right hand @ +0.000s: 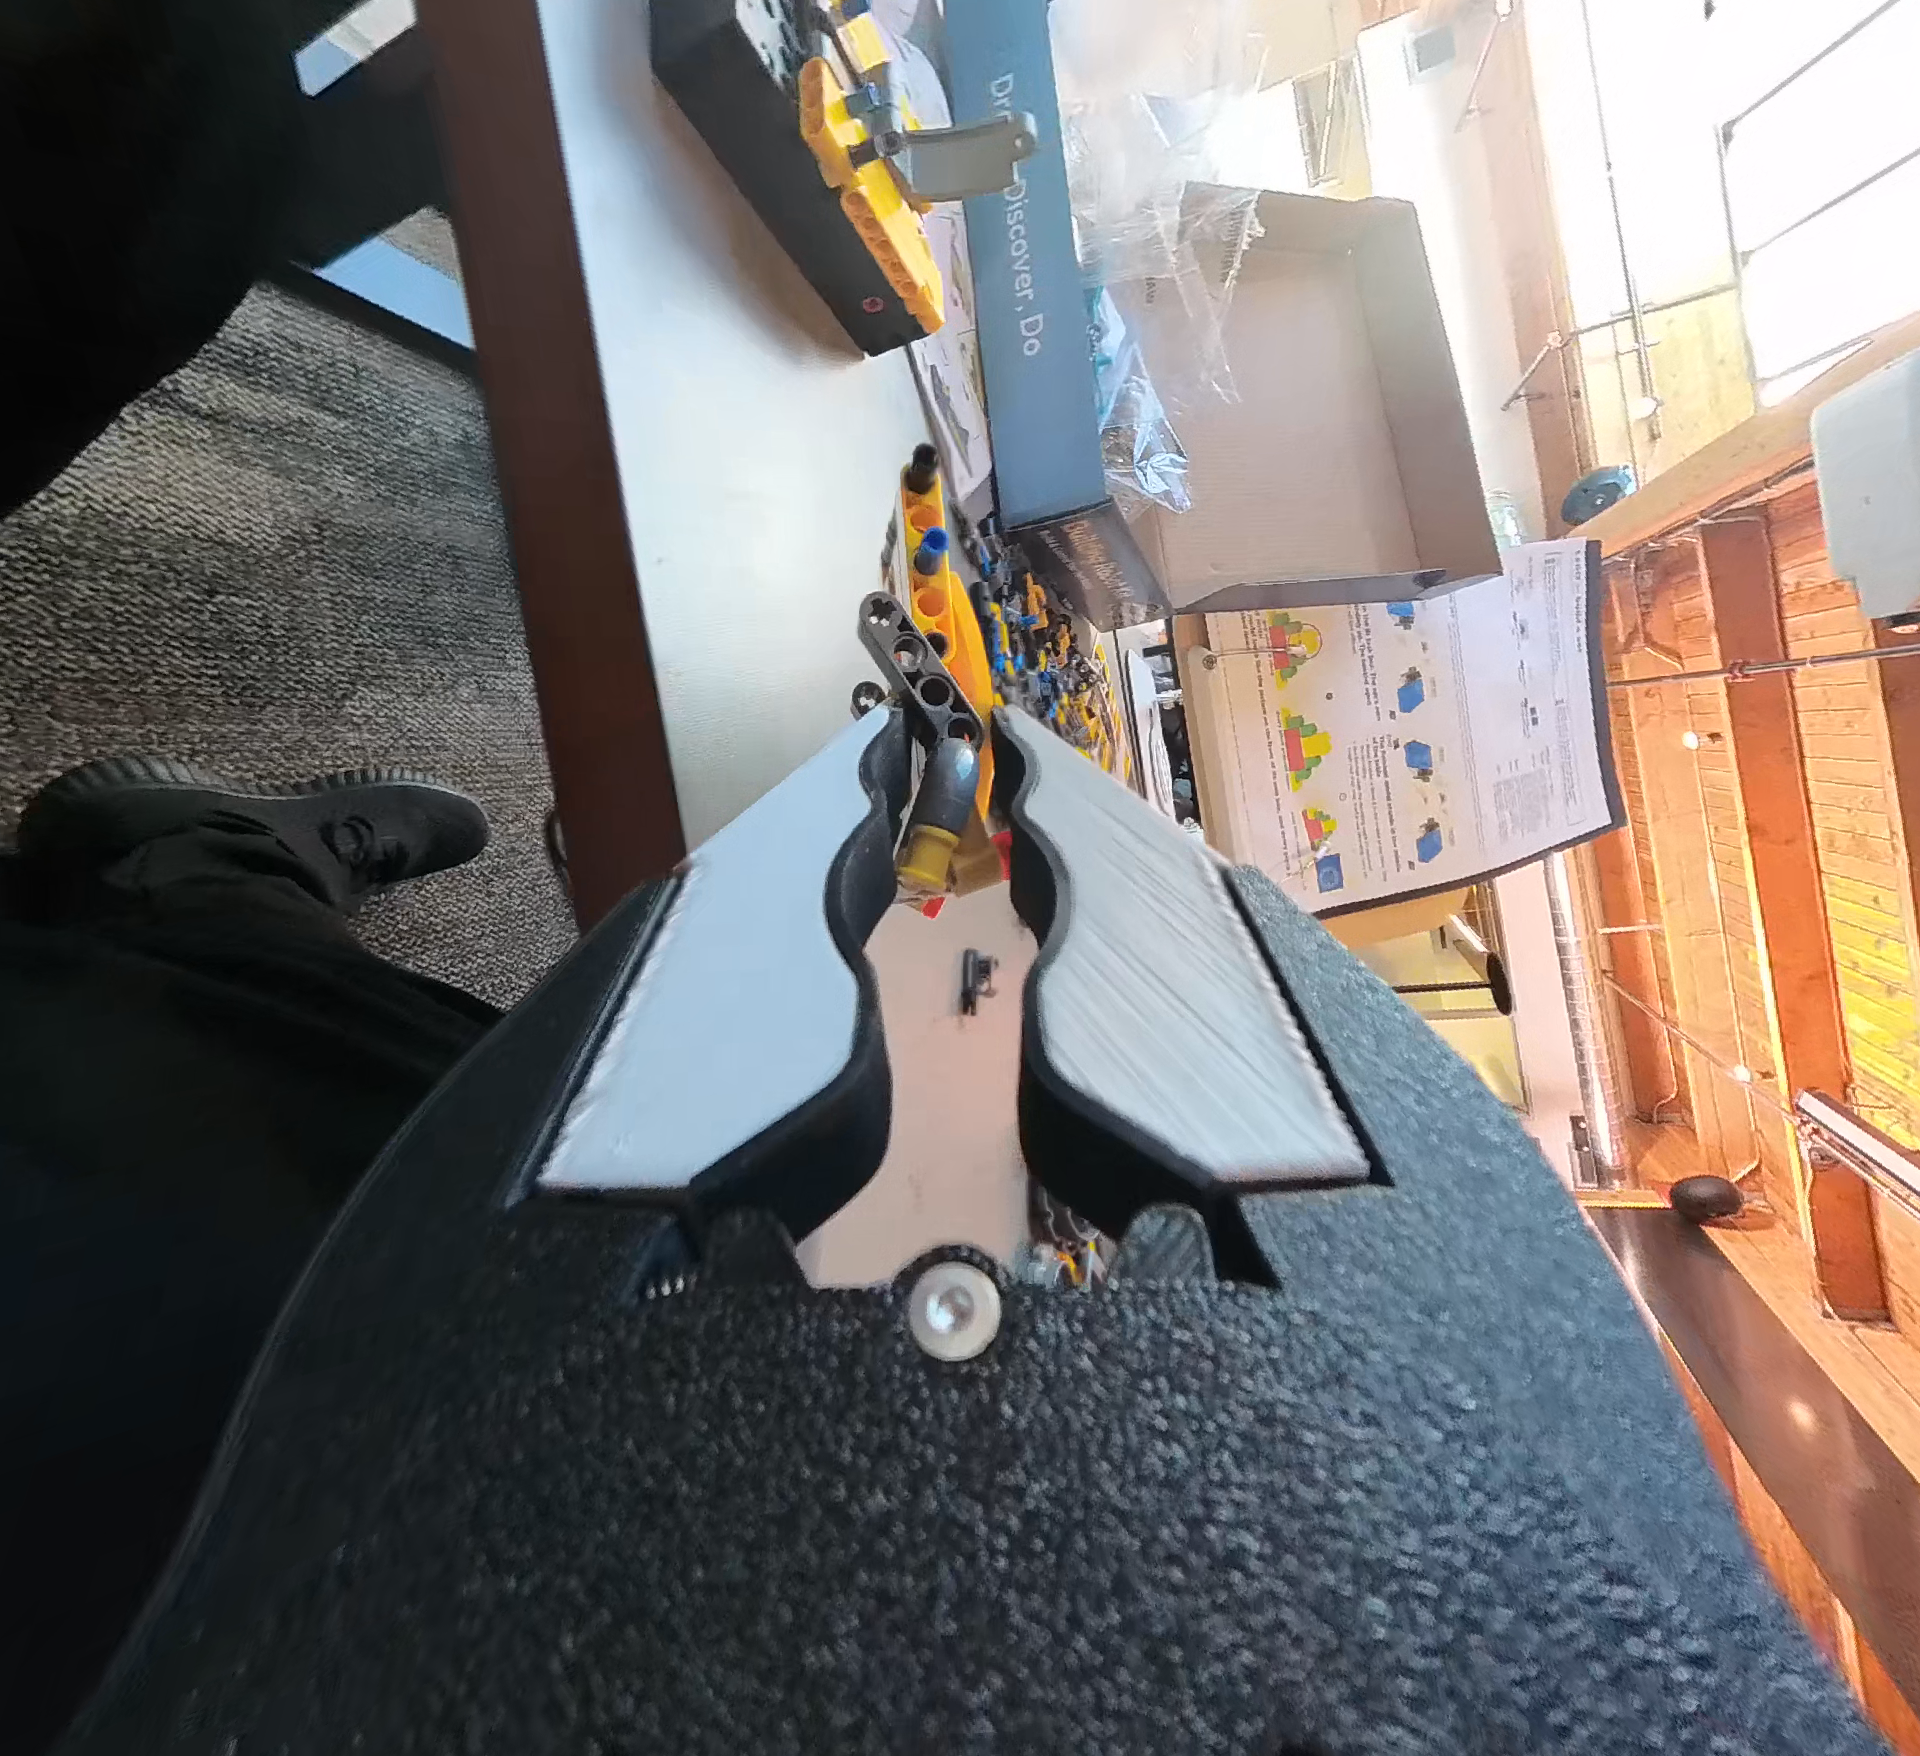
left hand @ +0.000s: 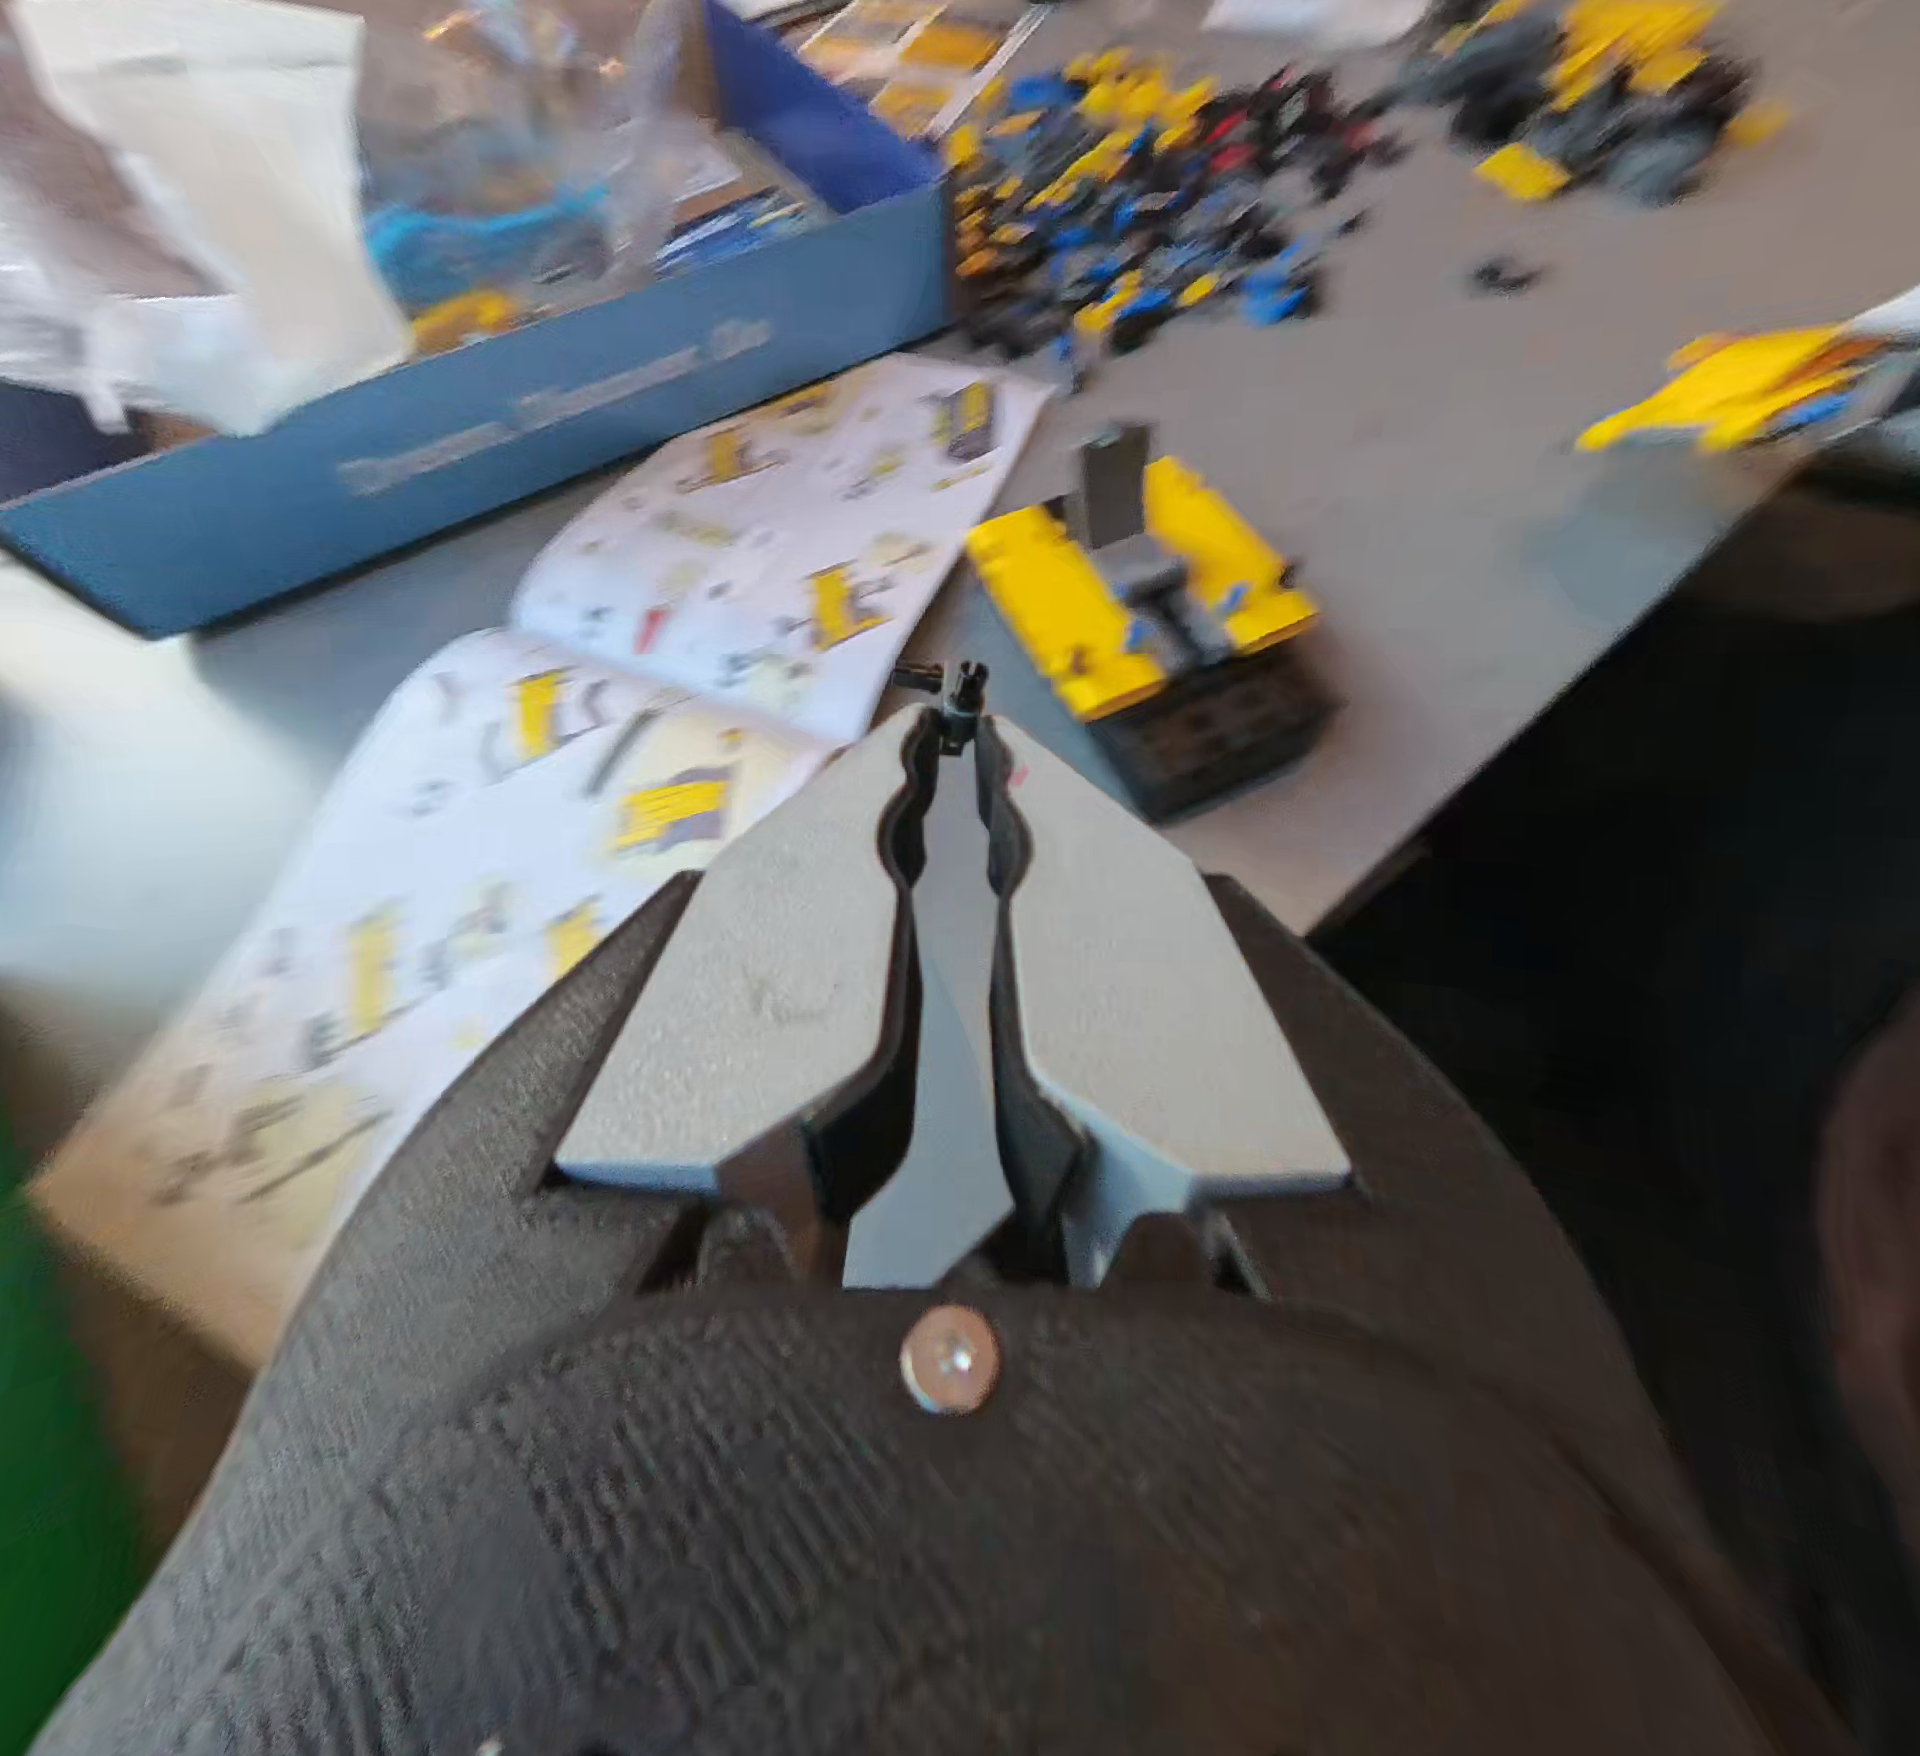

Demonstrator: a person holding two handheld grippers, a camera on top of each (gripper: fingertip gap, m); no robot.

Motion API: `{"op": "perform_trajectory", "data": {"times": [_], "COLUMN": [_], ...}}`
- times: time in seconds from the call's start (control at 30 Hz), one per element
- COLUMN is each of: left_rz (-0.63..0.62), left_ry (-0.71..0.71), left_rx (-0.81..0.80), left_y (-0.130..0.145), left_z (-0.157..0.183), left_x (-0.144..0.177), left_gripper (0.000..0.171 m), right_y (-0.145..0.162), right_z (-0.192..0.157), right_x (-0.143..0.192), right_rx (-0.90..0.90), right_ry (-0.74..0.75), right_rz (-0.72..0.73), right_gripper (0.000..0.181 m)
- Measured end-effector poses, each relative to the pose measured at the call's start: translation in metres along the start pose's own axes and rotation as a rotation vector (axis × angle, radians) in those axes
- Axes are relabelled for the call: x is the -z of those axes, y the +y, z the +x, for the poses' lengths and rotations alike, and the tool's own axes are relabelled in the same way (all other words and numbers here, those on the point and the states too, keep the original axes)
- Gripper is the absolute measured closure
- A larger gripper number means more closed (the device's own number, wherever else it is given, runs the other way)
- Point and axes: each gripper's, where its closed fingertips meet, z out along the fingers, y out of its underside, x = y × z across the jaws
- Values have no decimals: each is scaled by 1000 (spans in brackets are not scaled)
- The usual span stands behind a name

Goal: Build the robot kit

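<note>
My left gripper [left hand: 954,717] is shut on a small black pin piece [left hand: 961,693] and holds it above the open instruction booklet [left hand: 727,584]. A yellow and black brick model [left hand: 1153,610] on a black block stands just right of it. My right gripper [right hand: 940,730] is turned on its side and shut on a brick assembly: a black holed beam [right hand: 920,667] sticks out past the tips, with a grey and yellow part [right hand: 940,813] between the fingers. The same yellow and black model [right hand: 821,117] shows farther off in the right wrist view.
A blue box [left hand: 499,449] with plastic bags stands at the back left. A pile of loose yellow, blue and black bricks [left hand: 1143,189] lies behind the model. The table edge [left hand: 1558,750] runs close on the right. A person's leg and shoe [right hand: 312,823] are below the table.
</note>
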Motion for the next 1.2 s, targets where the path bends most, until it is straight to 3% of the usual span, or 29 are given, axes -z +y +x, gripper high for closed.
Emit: {"op": "perform_trajectory", "data": {"times": [0.13,0.3,0.5,0.73,0.93,1.2], "left_rz": [-173,-295,-247,-204,-126,-101], "left_ry": [64,217,289,366,351,328], "left_rx": [-67,-153,-202,-247,-172,-101], "left_y": [21,30,11,-14,-20,-22], "left_z": [-10,34,81,123,117,100], "left_x": [-35,-76,-112,-152,-146,-139], "left_gripper": [167,167,167,167,167,167], "right_y": [0,10,34,26,7,8], "right_z": [7,17,22,40,44,35], "right_x": [-3,2,-2,-13,-37,-81], "right_rx": [-25,-22,-30,21,223,329], "right_ry": [9,41,45,103,107,14], "right_rz": [0,-31,-82,-38,177,286], "right_gripper": [170,170,170,170,170,170]}}
